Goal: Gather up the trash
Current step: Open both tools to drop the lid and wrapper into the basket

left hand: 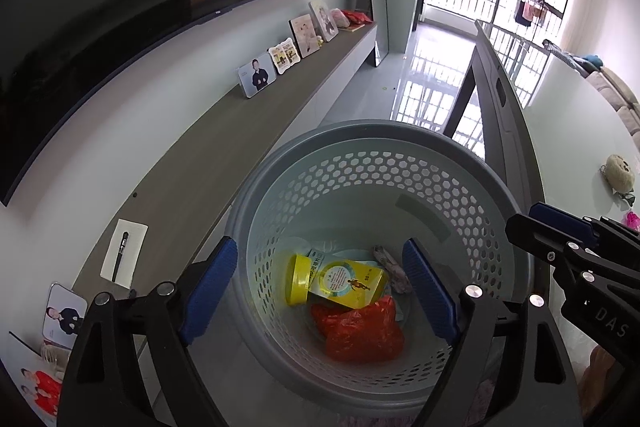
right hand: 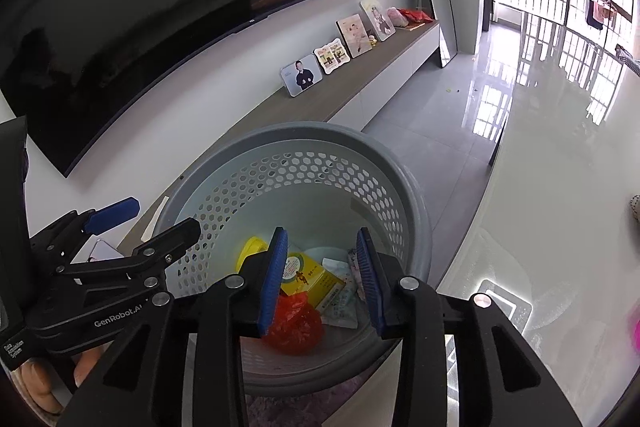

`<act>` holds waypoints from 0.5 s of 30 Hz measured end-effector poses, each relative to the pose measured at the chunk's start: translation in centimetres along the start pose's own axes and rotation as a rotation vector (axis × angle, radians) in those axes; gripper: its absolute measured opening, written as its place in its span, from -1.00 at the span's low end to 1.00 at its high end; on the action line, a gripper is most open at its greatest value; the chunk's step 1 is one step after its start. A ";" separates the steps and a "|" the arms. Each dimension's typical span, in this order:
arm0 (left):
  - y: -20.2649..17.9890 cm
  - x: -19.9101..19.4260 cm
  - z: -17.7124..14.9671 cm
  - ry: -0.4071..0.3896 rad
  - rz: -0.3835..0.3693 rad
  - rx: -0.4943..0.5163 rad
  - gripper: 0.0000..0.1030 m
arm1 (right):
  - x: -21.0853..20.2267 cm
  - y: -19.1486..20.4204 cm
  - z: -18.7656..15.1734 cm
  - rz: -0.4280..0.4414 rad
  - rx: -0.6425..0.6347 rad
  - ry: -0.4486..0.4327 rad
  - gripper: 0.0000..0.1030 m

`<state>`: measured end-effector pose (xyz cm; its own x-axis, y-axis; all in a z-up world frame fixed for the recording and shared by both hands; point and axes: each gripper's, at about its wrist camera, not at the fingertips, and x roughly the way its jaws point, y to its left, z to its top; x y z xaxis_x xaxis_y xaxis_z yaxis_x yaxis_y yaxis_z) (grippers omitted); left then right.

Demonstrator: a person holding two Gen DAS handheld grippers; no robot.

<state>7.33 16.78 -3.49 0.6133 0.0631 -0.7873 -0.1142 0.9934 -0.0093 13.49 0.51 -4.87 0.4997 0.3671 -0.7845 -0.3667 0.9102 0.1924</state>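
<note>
Over basket (left hand: pixel 372 141): both claws empty, apart.

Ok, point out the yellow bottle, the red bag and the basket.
yellow bottle (left hand: pixel 340 283), left wrist view, on its printed label.
red bag (left hand: pixel 360 331), left wrist view, middle of the crumpled plastic.
basket (right hand: pixel 320 135), right wrist view, on its far rim.

basket (left hand: pixel 362 143): grey plastic, matt, with walls pierced by honeycomb holes
yellow bottle (left hand: pixel 340 279): glossy plastic with a printed paper label
red bag (left hand: pixel 360 331): thin, crinkled, shiny plastic film
left claw (left hand: pixel 320 287): matt black plastic arms, ribbed blue pads that look rubbery, bright metal pins
right claw (right hand: pixel 322 279): same black plastic, ribbed blue pads, metal pins
floor (right hand: pixel 440 115): polished tile, mirror-glossy
counter (left hand: pixel 240 131): brown wood-look top, matt
television screen (left hand: pixel 120 7): black, glossy, reflective
</note>
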 end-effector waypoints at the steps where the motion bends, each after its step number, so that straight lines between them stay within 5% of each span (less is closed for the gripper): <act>1: 0.1 -0.1 -0.1 -0.001 0.002 -0.001 0.61 | -0.1 0.0 0.0 -0.001 0.001 -0.002 -0.33; 10: -0.1 -1.2 -0.2 -0.013 0.014 -0.007 0.64 | -0.9 -0.1 -0.5 -0.011 0.009 -0.016 -0.31; 15: -0.4 -2.1 -0.2 -0.031 0.018 -0.004 0.74 | -1.9 -0.1 -0.8 -0.030 0.012 -0.035 -0.09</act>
<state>5.91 16.25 -1.97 0.6351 0.0839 -0.7678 -0.1288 0.9917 0.0018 11.94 -0.41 -3.82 0.5375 0.3461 -0.7689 -0.3420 0.9230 0.1763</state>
